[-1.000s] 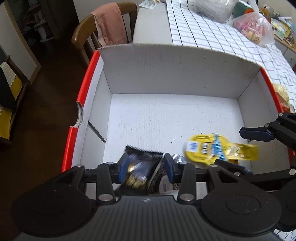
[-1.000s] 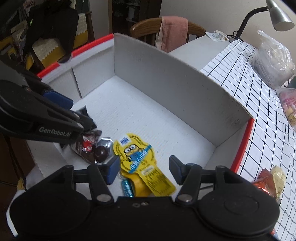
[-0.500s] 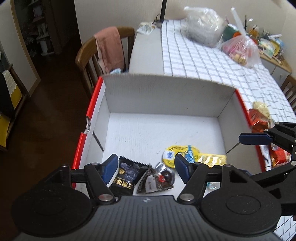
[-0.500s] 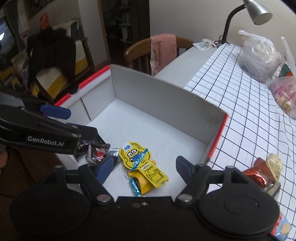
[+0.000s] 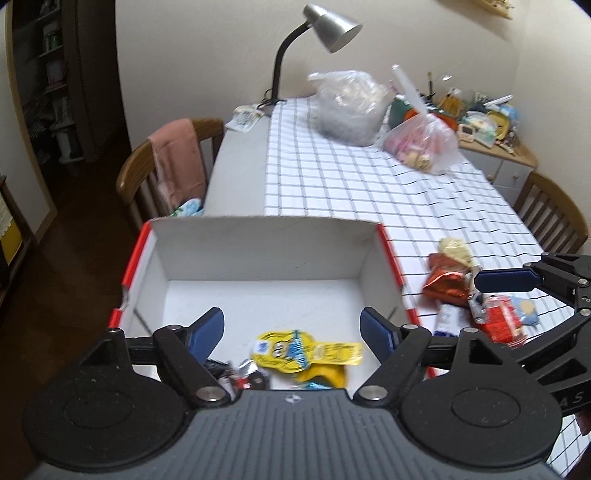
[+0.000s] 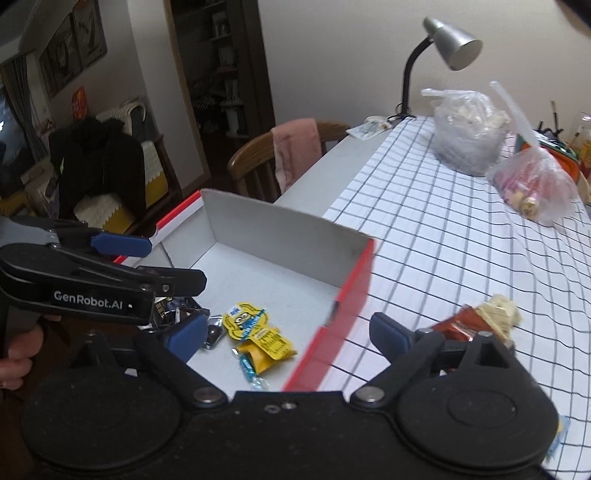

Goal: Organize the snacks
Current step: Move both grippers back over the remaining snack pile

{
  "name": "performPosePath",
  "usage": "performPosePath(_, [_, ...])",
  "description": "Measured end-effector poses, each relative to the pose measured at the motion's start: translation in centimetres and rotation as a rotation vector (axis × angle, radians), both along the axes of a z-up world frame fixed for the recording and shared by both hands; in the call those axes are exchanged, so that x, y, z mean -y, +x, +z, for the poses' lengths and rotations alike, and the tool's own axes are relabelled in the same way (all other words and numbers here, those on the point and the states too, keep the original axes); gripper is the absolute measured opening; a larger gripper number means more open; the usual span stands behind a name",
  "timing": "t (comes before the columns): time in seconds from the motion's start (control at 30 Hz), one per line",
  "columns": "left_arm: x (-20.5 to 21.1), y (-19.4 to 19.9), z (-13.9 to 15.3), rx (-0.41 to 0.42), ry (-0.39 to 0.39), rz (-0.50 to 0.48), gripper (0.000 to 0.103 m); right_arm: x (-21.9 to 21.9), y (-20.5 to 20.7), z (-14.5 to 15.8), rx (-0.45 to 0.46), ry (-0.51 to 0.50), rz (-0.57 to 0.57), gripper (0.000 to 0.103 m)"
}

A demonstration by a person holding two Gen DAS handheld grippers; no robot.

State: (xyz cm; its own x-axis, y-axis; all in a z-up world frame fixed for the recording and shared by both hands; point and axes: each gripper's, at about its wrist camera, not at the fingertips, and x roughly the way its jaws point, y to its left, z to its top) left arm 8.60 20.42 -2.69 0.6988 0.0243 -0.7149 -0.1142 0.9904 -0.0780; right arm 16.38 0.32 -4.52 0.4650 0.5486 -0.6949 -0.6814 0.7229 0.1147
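Left gripper (image 5: 291, 328): jaws spread and opening, nothing between the pads. A second ago it was pinched on a dark pack low in the box (image 5: 258, 254); now it's up and back, over the box's near edge. The dark pack (image 6: 173, 308) lies loose on the box floor beside a small foil candy (image 6: 214, 334) (both partly hidden behind the left gripper in the right wrist view).

Right gripper (image 6: 284, 332): jaws spread wide and opening, empty. Earlier it straddled the yellow pack (image 5: 303, 350) deep in the box; now it's raised and shifted toward the box's right red wall, with that wall showing between its fingers. Yellow pack lies flat on the box floor just beside the foil candy, with a blue-wrapped candy (image 6: 248, 367) touching its near end.

Views now take in much more of the room than before: the box sits at the tabletop (image 5: 332, 184) edge, on the grid cloth. Right of the box, on the cloth, a loose pile of snacks (image 5: 465, 291) not yet boxed (red-orange pack, pale one, red box). Farther back: two plastic bags (image 5: 347, 107) and a lamp (image 5: 325, 26). Chair (image 5: 162, 170) with pink towel at the left side.
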Motion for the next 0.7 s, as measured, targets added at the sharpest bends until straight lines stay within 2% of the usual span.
performPosePath(0.07, [0.9, 0.1, 0.2, 0.011, -0.007, -0.010, 0.081, 1.5, 0.0, 0.4, 0.009, 0.013, -0.018, 0.097])
performPosePath(0.1, [1.4, 0.1, 0.2, 0.016, -0.012, -0.016, 0.081, 2.3, 0.1, 0.5, 0.013, 0.016, -0.033, 0.102])
performPosePath(0.43, [6.9, 1.0, 0.5, 0.042, -0.085, -0.070, 0.083, 11.6, 1.2, 1.1, 0.049, 0.029, -0.155, 0.103])
performPosePath(0.7, [13.5, 2.5, -0.3, 0.025, -0.059, -0.145, 0.083, 17.8, 1.8, 0.1, 0.033, -0.013, -0.203, 0.103])
